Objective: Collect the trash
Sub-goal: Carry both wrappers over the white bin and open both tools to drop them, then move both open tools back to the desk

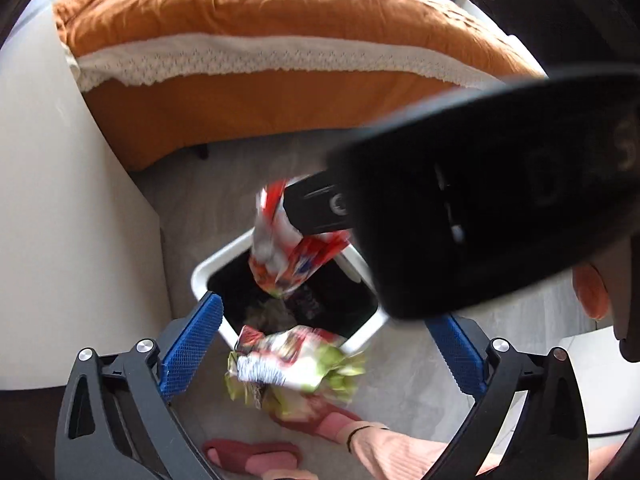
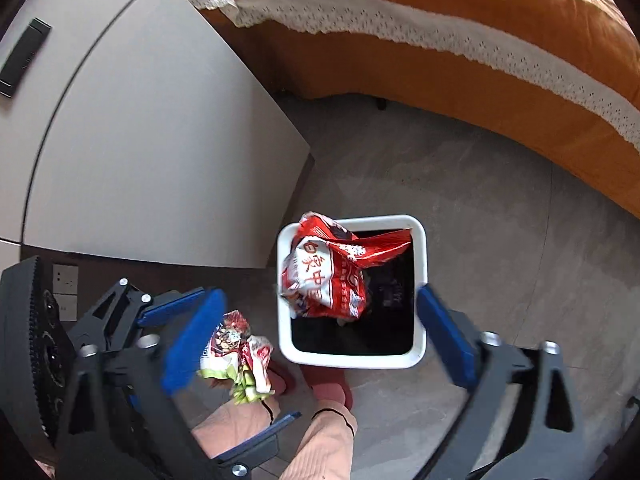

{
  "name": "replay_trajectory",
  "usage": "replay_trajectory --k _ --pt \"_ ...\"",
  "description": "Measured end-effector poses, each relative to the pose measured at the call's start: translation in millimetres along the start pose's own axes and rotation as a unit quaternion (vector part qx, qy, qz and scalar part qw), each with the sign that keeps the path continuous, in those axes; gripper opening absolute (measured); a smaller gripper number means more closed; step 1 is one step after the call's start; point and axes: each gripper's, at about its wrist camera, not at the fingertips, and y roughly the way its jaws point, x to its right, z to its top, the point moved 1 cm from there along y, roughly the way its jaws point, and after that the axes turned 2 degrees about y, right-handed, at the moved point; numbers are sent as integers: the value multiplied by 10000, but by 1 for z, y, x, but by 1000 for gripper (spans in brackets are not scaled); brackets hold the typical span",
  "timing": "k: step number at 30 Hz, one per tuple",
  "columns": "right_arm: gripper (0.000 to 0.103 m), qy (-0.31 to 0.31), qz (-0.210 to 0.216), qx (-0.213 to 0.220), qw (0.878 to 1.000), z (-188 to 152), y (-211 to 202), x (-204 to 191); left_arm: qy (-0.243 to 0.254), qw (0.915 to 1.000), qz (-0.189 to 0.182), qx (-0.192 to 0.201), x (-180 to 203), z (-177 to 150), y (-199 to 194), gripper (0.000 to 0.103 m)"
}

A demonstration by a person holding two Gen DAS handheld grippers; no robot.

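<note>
A white square trash bin with a dark inside stands on the grey floor, with trash in it. A red and white snack bag is in the air over the bin's mouth, free of any finger. A crumpled green and red wrapper is in the air beside the bin's near edge, also free. My left gripper is open above the bin. My right gripper is open above the bin; its body fills the right of the left wrist view.
A bed with an orange cover and white lace trim stands beyond the bin. A white cabinet is at the left. The person's feet in pink socks and red slippers stand just before the bin.
</note>
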Motion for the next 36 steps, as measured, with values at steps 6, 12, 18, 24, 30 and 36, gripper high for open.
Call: replay_trajectory --k 6,12,18,24,30,36 --pt "99 -67 -217 -114 9997 -6 5 7 -143 9999 66 19 -5 -4 8 98" --pt "99 -129 -158 20 9998 5 -28 -5 -338 9990 190 199 6 3 -32 98" --pt "99 -313 -39 363 9988 18 -92 -35 -535 9957 407 631 13 30 -107 98" --pt "99 -736 129 1048 9917 32 -179 -79 -803 9866 713 1229 16 56 -197 98" --pt "99 -1404 247 1774 9738 44 -256 -129 -1013 9711 1125 1846 18 70 -283 98" --pt "99 -2039 734 2162 9520 57 -298 -182 -1373 9465 1773 2321 11 63 -354 98"
